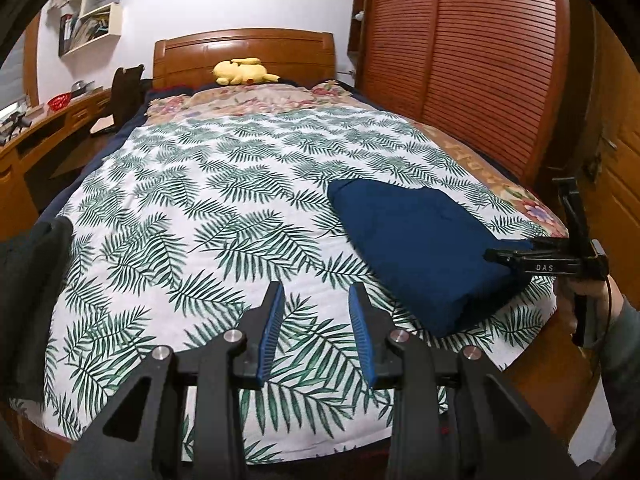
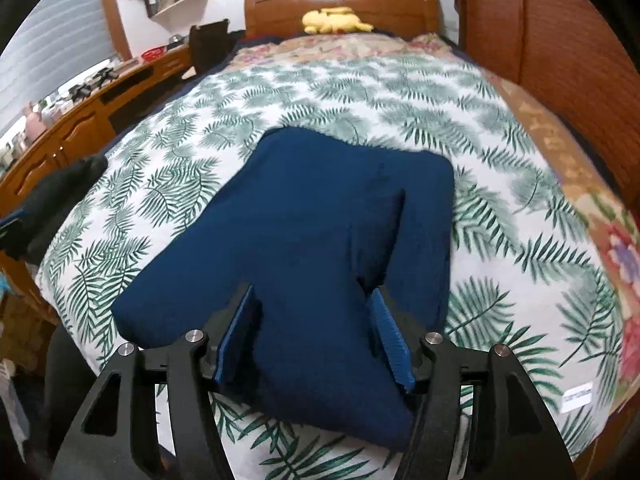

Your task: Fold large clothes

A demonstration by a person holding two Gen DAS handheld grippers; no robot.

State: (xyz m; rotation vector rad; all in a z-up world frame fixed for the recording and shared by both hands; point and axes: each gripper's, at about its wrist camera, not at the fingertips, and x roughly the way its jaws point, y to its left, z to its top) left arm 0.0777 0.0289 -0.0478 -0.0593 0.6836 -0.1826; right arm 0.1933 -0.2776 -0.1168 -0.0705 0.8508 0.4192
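A folded navy blue garment [image 1: 424, 248] lies on the right part of the bed's leaf-print cover [image 1: 192, 208]. My left gripper [image 1: 316, 300] is open and empty above the cover, left of the garment. My right gripper [image 2: 312, 300] is open, its jaws standing on either side of the garment's near edge [image 2: 316, 240], with the cloth between them. From the left wrist view the right gripper [image 1: 500, 258] sits at the garment's right end.
A yellow plush toy [image 1: 244, 71] lies by the wooden headboard [image 1: 244, 46]. A slatted wooden wardrobe [image 1: 472, 60] stands to the right of the bed. A wooden desk [image 1: 44, 128] with small items runs along the left. Dark clothing [image 1: 32, 280] hangs at the bed's left edge.
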